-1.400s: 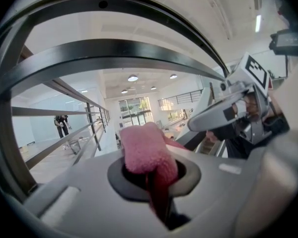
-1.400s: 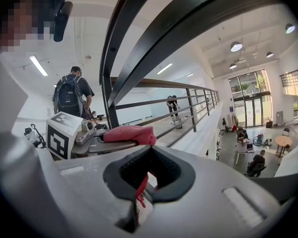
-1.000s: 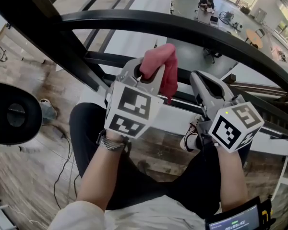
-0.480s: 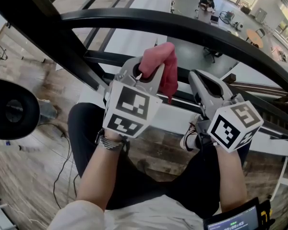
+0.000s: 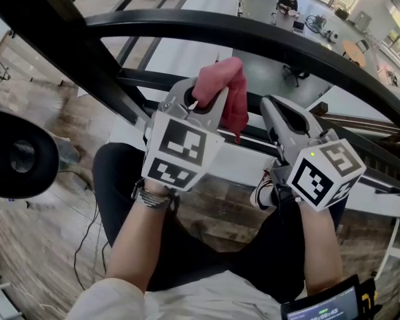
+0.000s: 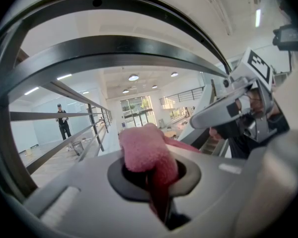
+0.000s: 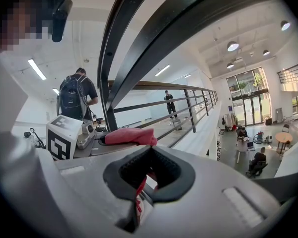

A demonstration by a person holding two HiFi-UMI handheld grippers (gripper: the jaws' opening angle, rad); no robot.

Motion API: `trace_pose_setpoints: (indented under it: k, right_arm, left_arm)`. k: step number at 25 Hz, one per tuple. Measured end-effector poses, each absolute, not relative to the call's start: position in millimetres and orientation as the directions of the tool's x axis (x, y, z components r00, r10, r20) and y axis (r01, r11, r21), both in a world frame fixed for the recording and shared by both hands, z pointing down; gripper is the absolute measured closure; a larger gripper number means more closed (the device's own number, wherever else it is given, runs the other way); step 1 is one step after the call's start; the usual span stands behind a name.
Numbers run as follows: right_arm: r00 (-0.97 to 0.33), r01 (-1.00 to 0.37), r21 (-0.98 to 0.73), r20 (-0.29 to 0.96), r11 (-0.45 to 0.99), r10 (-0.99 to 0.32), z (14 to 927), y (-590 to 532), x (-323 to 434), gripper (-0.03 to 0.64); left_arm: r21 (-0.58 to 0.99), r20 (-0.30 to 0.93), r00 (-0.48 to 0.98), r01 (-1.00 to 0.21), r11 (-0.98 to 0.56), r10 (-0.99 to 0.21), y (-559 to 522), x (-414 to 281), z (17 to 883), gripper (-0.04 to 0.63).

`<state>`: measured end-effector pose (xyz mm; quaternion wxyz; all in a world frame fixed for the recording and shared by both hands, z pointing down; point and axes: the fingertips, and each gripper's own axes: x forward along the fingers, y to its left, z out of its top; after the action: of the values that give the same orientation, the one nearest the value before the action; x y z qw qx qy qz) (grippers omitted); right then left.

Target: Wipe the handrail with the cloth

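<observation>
A pink cloth (image 5: pixel 225 85) bunches out of my left gripper (image 5: pixel 209 99), which is shut on it just below the curved black handrail (image 5: pixel 253 40). The left gripper view has the cloth (image 6: pixel 146 152) pinched between the closed jaws, with the handrail (image 6: pixel 114 46) arching above it and apart from it. My right gripper (image 5: pixel 278 114) is beside the left one, shut with nothing held. From the right gripper view (image 7: pixel 150 171) the cloth (image 7: pixel 131 135) lies to the left and the handrail (image 7: pixel 188 24) runs overhead.
Lower black rails (image 5: pixel 137 82) and a slanted black post (image 5: pixel 67 39) stand behind the grippers. A round black object (image 5: pixel 17 155) is at the left. Far below the rail lies a lower floor with desks (image 5: pixel 300 19). People (image 7: pixel 77 98) stand along the walkway.
Both grippers hold almost still, the cloth staying clamped in the left one. The round black object at the left shifts slightly.
</observation>
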<state>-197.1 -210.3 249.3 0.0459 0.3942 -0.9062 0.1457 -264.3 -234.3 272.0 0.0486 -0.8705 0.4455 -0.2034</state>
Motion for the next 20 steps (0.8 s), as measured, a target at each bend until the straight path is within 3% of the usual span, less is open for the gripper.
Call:
trace_pose_setpoints:
  k: [20]
  right_arm:
    - [-0.704, -0.708, -0.244, 0.178, 0.662, -0.687, 243, -207, -209, 0.615]
  left_arm:
    - [-0.257, 0.298, 0.498, -0.780, -0.571, -0.815, -231, -276, 270, 0.565]
